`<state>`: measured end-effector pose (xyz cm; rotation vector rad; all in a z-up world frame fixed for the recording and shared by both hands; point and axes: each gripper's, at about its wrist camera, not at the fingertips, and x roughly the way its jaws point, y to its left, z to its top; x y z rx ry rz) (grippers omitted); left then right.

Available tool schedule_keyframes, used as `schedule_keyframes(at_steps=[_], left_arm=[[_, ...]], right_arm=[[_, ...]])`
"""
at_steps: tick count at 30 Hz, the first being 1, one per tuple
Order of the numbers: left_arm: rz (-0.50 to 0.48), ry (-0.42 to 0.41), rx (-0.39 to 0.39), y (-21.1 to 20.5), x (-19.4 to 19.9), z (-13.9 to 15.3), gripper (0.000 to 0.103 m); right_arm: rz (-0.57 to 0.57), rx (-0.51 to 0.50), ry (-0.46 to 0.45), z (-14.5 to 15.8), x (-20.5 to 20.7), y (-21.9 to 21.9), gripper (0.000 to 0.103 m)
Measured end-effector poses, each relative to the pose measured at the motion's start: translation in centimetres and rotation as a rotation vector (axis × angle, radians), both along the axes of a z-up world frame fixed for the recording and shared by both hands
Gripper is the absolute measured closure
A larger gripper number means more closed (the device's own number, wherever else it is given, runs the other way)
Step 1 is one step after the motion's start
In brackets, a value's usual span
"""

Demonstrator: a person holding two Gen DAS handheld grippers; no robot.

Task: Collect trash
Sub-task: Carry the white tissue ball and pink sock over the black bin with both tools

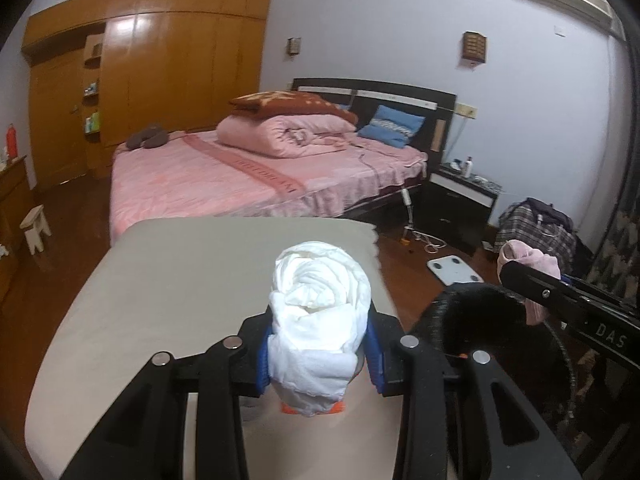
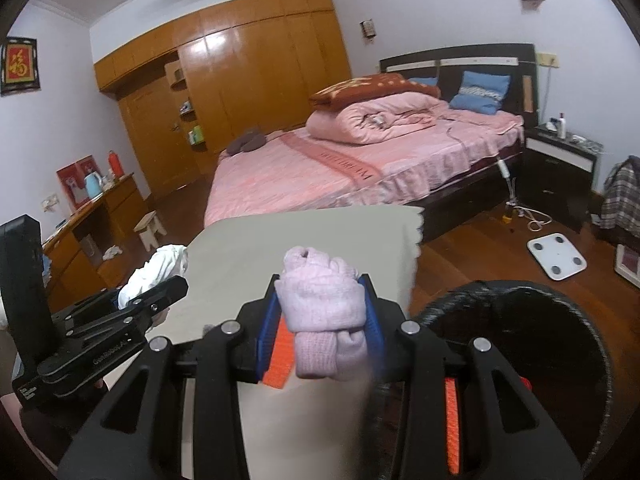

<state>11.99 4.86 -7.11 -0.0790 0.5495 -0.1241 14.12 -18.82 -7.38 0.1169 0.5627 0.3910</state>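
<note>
My left gripper point(image 1: 318, 354) is shut on a rolled white cloth bundle point(image 1: 320, 312), held above a grey table point(image 1: 180, 280). In the right wrist view my right gripper point(image 2: 326, 340) is shut on a rolled pale pink cloth bundle point(image 2: 320, 304), also above the grey table point(image 2: 248, 256). A black round bin point(image 2: 520, 344) stands just right of the table, its open mouth below and to the right of the right gripper. The same black bin point(image 1: 476, 320) shows in the left wrist view, with the right gripper point(image 1: 520, 276) and its pink bundle point(image 1: 528, 260) above it. The left gripper point(image 2: 160, 284) with the white bundle point(image 2: 160, 268) appears at the left of the right wrist view.
A bed with pink covers point(image 1: 260, 172) stands beyond the table. A black nightstand point(image 1: 460, 204) and a white floor scale point(image 2: 556, 256) lie to the right on the wooden floor. A wooden wardrobe point(image 2: 240, 80), a desk point(image 2: 92, 216) and a small stool point(image 2: 150, 228) are at the left.
</note>
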Motion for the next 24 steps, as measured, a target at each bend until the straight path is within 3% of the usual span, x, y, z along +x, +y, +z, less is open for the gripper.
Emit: schedule_keyframes(at_steps=[24], left_arm=[[-0.242,-0.051,0.015,-11.7,-1.2,2.3,0.065]], right_arm=[[-0.215,-0.018,-0.019,-0.4,-3.6,-10.9,0.066]])
